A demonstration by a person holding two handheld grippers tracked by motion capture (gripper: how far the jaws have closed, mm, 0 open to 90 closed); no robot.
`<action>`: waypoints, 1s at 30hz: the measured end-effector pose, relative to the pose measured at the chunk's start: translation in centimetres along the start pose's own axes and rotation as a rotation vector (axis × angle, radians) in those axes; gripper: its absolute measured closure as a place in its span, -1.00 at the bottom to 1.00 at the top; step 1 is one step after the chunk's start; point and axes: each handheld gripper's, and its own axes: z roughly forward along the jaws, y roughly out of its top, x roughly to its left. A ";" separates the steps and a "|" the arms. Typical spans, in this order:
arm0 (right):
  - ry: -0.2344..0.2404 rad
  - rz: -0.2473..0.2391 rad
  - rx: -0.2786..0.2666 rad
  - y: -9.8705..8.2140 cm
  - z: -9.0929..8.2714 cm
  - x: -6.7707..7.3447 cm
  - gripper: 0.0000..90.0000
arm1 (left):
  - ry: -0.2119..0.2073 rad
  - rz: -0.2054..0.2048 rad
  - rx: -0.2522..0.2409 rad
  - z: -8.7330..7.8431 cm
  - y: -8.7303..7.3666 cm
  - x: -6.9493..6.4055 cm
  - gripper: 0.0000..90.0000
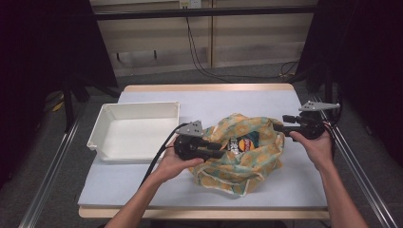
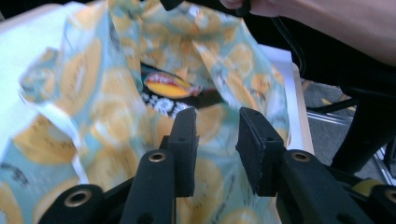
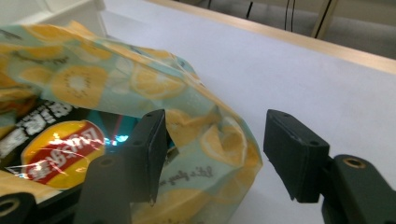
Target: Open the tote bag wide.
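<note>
A fabric bag (image 1: 247,164) printed with orange and kiwi slices lies open in the middle of the table. Inside it sits a dark chips packet (image 1: 240,143) with a red and yellow logo. My left gripper (image 1: 222,149) is at the bag's left mouth, open, and in the left gripper view (image 2: 217,140) bag cloth (image 2: 93,93) and the packet (image 2: 170,88) lie just beyond the jaws. My right gripper (image 1: 279,127) is at the bag's right rim, open wide. In the right gripper view (image 3: 215,149) the bag's edge (image 3: 219,140) lies between the jaws, with the packet (image 3: 60,144) at left.
A white tray (image 1: 142,105) stands to the left of the bag, its corner (image 3: 70,11) behind the bag. A pale mat (image 1: 199,99) covers the table, with a wooden edge (image 1: 204,87) at the back. Metal rails run along both sides.
</note>
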 end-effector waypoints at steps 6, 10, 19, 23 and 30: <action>0.078 -0.020 0.014 0.3 -0.5 2.5 0.27 | 0.024 -0.013 -0.045 0.7 1.3 1.3 0.53; 0.170 -0.071 0.028 0.2 -0.1 5.0 0.51 | 0.054 -0.013 0.001 2.3 1.4 1.9 0.56; 0.312 -0.147 0.088 -0.3 1.4 8.7 0.18 | 0.067 -0.057 0.070 5.0 0.9 3.5 0.46; 0.350 -0.178 0.114 -0.7 2.0 9.6 -0.05 | 0.058 -0.073 0.070 5.4 0.7 3.6 0.43; 0.380 -0.221 0.128 -1.6 2.2 10.5 0.73 | 0.064 -0.082 0.073 5.9 0.7 3.5 0.28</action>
